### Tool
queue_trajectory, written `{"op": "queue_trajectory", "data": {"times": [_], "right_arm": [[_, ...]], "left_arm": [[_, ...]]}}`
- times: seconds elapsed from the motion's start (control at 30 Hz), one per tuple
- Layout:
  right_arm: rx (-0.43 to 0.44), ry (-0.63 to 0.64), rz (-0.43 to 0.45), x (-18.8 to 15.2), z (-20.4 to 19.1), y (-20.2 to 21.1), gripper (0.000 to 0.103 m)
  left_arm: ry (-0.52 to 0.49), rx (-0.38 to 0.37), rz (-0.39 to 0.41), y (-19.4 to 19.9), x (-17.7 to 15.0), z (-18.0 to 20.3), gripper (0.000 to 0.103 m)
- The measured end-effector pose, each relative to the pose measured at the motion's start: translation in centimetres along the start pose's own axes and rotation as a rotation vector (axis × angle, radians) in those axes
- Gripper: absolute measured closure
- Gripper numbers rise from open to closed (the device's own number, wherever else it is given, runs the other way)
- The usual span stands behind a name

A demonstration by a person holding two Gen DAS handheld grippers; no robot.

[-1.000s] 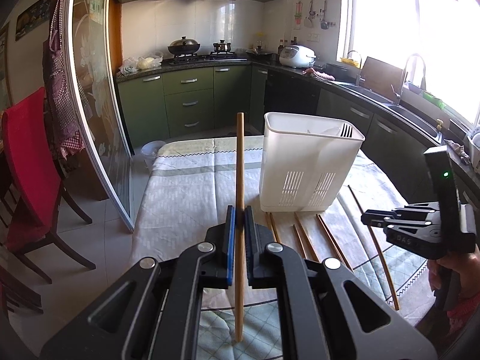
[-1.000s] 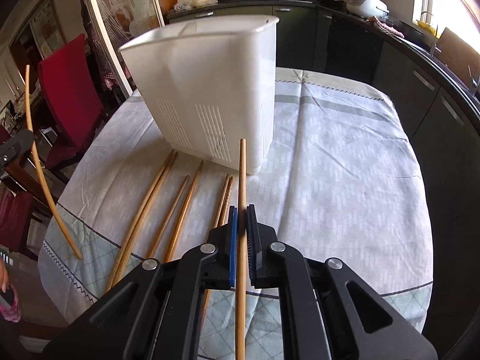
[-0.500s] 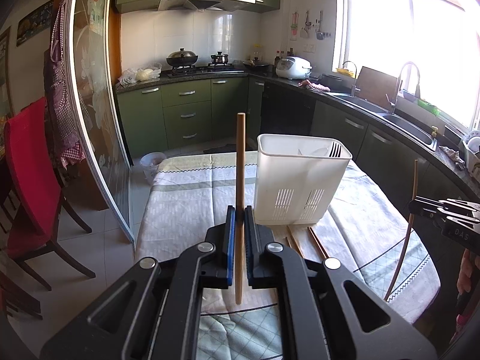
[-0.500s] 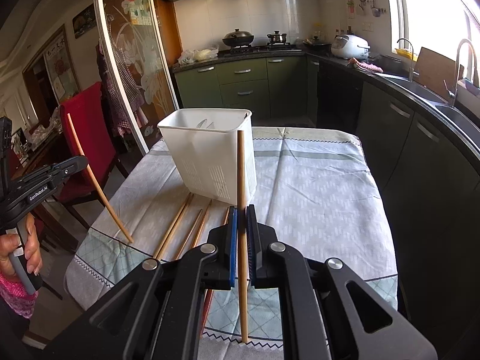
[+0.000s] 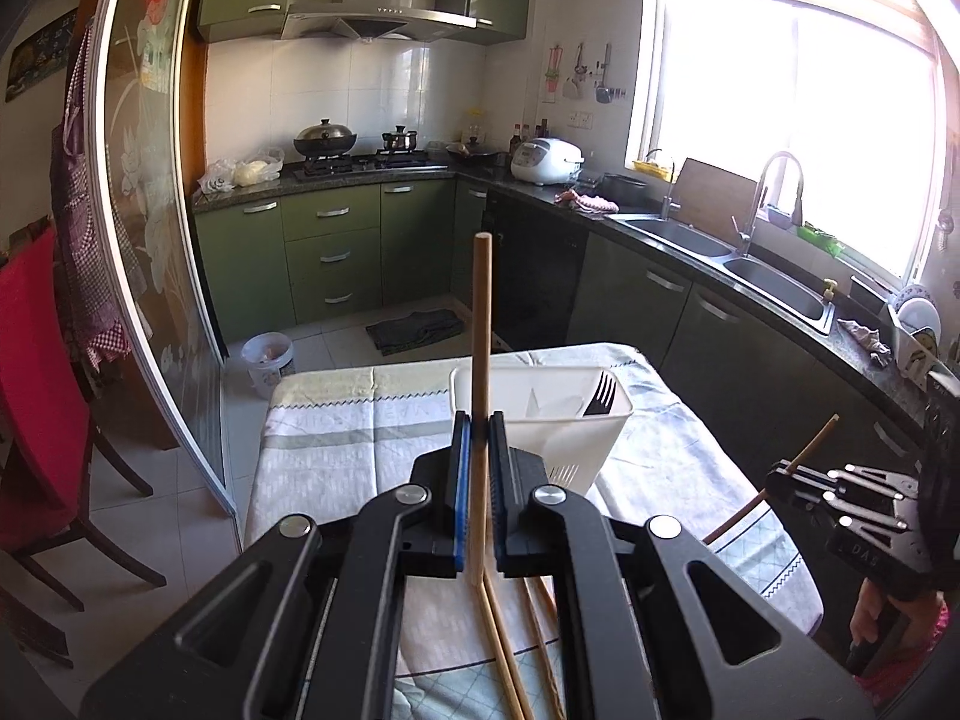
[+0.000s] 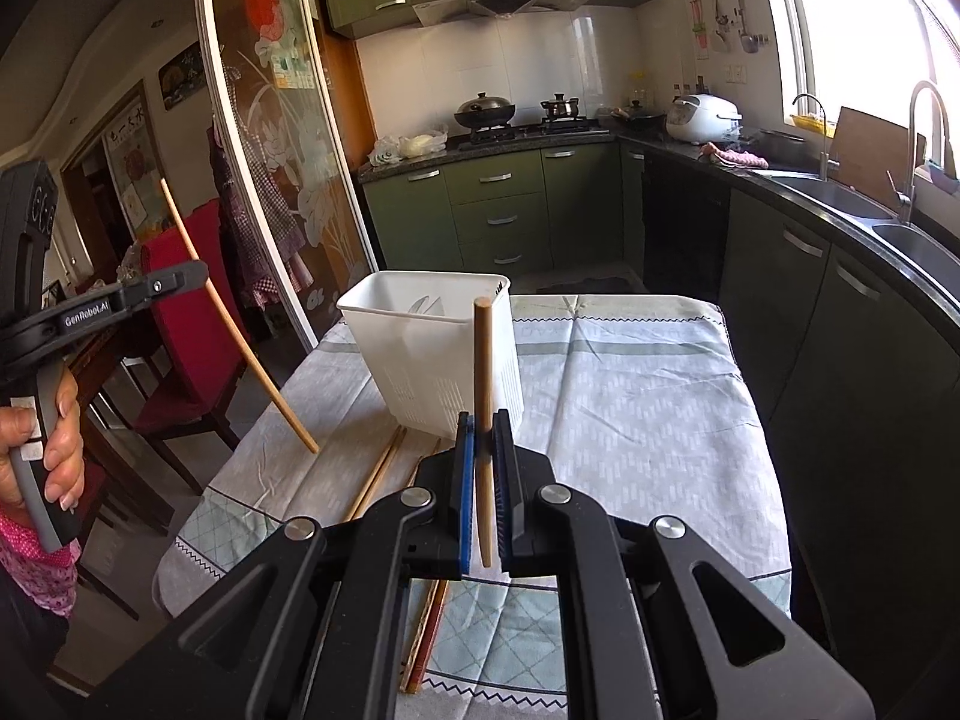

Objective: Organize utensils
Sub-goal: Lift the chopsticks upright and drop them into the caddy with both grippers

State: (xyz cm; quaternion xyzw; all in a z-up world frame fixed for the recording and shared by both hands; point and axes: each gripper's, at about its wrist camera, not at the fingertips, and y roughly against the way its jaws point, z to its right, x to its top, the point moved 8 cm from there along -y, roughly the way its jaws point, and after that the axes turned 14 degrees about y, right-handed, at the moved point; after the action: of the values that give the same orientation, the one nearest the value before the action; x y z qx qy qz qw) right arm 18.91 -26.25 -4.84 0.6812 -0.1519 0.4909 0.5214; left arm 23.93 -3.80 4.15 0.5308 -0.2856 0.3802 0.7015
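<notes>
Two held chopsticks [image 5: 482,360] [image 6: 483,396], one white utensil holder [image 6: 432,348], one fork [image 5: 602,395]; loose chopsticks [image 6: 375,477] partly hidden.

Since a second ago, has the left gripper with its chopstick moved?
Yes. The left gripper has risen and drawn back: in its own view the white utensil basket on the table sits lower and smaller, and the chopstick hangs clear of the tablecloth.

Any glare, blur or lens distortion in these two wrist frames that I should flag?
Left wrist view: the window is blown out white, washing the sink side; the door frame bows from fisheye. Right wrist view: glare only at the top right corner; the white bin and held chopstick are sharp.
</notes>
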Motion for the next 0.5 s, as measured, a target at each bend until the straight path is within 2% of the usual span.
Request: {"op": "queue_trajectory", "data": {"times": [0.3,0.4,0.5], "right_arm": [[0.002,-0.025,-0.013,-0.5,1.0,-0.8,0.096],[0.006,-0.028,-0.013,-0.4,1.1,-0.8,0.096],[0.009,-0.029,-0.012,-0.5,1.2,-0.8,0.096]], "left_arm": [[-0.022,-0.034,0.15,1.1,7.8,4.4,0.097],[-0.015,-0.027,0.175,-0.2,9.3,5.1,0.097],[-0.01,-0.008,0.151,-2.9,9.4,5.1,0.097]]}}
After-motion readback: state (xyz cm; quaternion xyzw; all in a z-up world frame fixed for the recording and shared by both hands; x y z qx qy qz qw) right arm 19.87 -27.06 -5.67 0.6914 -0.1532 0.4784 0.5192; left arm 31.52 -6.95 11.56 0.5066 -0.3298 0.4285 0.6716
